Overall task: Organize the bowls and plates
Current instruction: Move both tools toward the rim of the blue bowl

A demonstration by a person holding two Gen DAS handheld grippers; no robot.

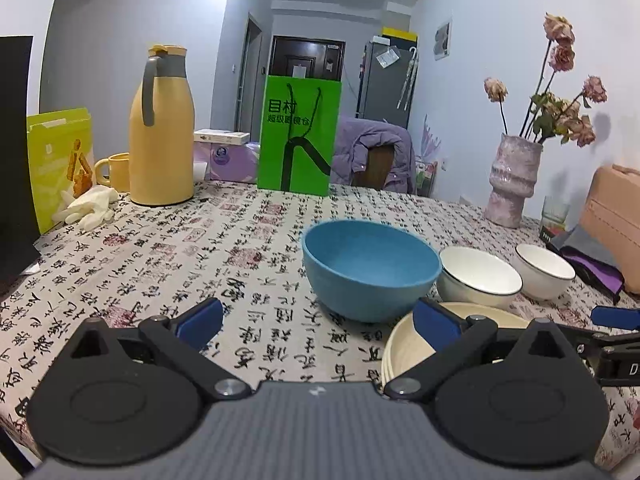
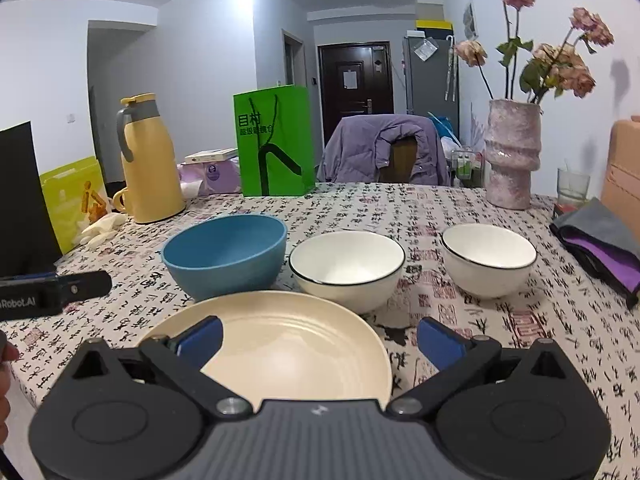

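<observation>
While both grippers wait with nothing between their fingers, the sorting looks hardly begun. Your left gripper (image 1: 318,322) has its blue pads spread wide, and in the left wrist view the blue bowl (image 1: 370,268) sits just above the gap, in the middle of the frame. Your right gripper (image 2: 318,336) is spread wide too, low over the cream plate (image 2: 280,352) that fills the bottom centre of the right wrist view; its left pad lies in front of the plate's rim, but I cannot tell if it touches.

Every dish stands alone on the patterned tablecloth (image 2: 500,320). The blue bowl (image 2: 226,254) is at left of centre, the first white bowl (image 2: 347,270) with a dark rim line just beside it, and the second white bowl (image 2: 489,258) apart at the right. No bowl is inside another. In the left wrist view the plate's edge at lower right shows several rim lines, so it is maybe a small pile of plates, but I am not sure.

In my judgement, what is left is almost all: to nest the two white bowls, to decide the place of the blue bowl, and to put the plate in order.
</observation>
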